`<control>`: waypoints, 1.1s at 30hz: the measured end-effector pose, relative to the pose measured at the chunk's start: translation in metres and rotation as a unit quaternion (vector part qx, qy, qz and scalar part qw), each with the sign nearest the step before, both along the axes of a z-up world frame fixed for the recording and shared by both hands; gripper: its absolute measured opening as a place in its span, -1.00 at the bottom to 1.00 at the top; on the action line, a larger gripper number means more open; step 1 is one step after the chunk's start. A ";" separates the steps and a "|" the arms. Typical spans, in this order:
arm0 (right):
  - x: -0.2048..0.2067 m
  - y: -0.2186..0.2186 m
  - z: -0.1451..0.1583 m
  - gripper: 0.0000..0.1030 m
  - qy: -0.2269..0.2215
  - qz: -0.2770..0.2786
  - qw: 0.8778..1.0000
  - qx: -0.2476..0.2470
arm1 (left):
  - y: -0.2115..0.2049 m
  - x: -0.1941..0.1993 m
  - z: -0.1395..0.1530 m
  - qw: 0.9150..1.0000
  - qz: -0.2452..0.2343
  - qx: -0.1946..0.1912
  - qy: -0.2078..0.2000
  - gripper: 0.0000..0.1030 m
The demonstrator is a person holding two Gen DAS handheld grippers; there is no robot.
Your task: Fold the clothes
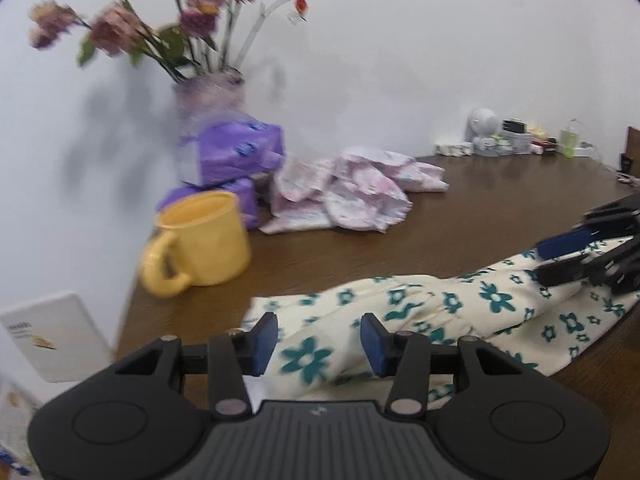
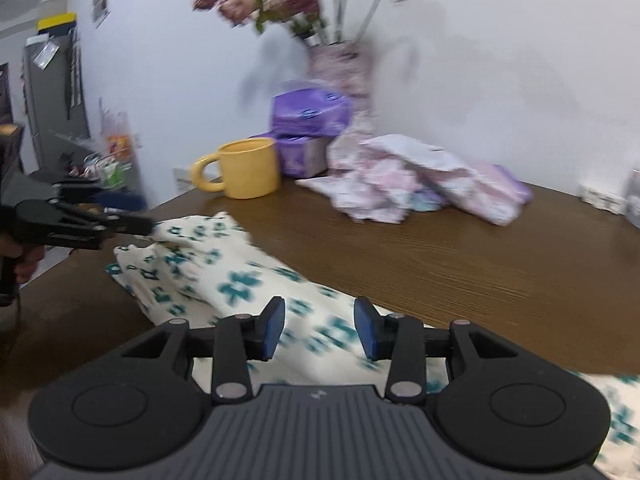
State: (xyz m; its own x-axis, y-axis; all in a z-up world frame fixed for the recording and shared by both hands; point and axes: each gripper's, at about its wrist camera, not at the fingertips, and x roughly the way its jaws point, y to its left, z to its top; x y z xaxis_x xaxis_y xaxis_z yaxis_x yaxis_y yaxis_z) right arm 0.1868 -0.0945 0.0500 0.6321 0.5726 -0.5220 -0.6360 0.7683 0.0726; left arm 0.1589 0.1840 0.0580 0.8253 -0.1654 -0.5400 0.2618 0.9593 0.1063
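A cream garment [image 1: 440,320] printed with teal flowers lies on the dark wooden tabletop [image 1: 460,220] as a long rumpled band, bunched into soft folds rather than flat; in the left wrist view it runs from the near edge at about 6 o'clock out toward 3 o'clock, and the print shows as daisy-like blooms with pale centres, large and small mixed.

The left tongs [image 1: 319,340] stand spread, blue pads apart, over the near end of the cloth; fabric shows in the gap, but the pads do not press on it. The right tongs [image 2: 319,328] are likewise spread above the garment's other end, cloth visible between the pads without being pinched; the print is smeared by blur in that view. In the right wrist view the other tongs reach in from 9 o'clock with their tips just at the cloth's far corner; whether they touch it I cannot tell.

Toward 11 o'clock in the left view sit a yellow mug [image 1: 204,240], purple packets [image 1: 240,152] and a vase of faded pink flowers [image 1: 208,92] against the white wall; a crumpled pink-and-white heap of cloth [image 1: 356,192] lies at 12 o'clock, well apart from the floral garment.
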 end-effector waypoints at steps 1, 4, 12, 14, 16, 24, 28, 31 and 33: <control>0.002 0.011 -0.002 -0.25 0.002 0.005 1.000 -0.002 | -0.002 0.004 -0.005 1.000 -0.007 0.004 0.007 -0.50; 0.008 0.034 -0.010 -0.25 0.012 0.014 1.000 -0.010 | -0.002 0.011 -0.018 0.999 -0.017 0.028 0.027 -0.92; 0.011 0.045 -0.031 -0.25 0.035 0.006 0.999 -0.022 | 0.013 0.012 -0.029 0.999 -0.006 0.018 0.040 -0.92; 0.009 0.044 -0.033 -0.24 0.030 0.006 0.999 -0.023 | 0.014 0.012 -0.025 0.999 0.007 0.014 0.040 -0.84; 0.007 0.046 -0.034 -0.23 0.022 0.006 0.999 -0.029 | 0.014 0.011 -0.014 1.000 0.015 0.005 0.023 -0.83; 0.006 0.047 -0.033 -0.22 0.018 0.006 0.999 -0.035 | -0.049 0.025 0.012 0.993 -0.117 -0.009 0.008 -0.65; 0.006 0.047 -0.033 -0.21 0.018 0.006 0.999 -0.035 | -0.075 0.044 -0.021 0.992 -0.118 0.028 0.041 -0.64; 0.006 0.047 -0.033 -0.16 0.018 0.007 0.999 -0.036 | -0.067 0.046 -0.034 0.994 -0.102 0.020 0.039 -0.65; 0.006 0.047 -0.033 -0.15 0.017 0.008 0.999 -0.037 | -0.063 0.047 -0.033 0.994 -0.099 0.007 0.046 -0.65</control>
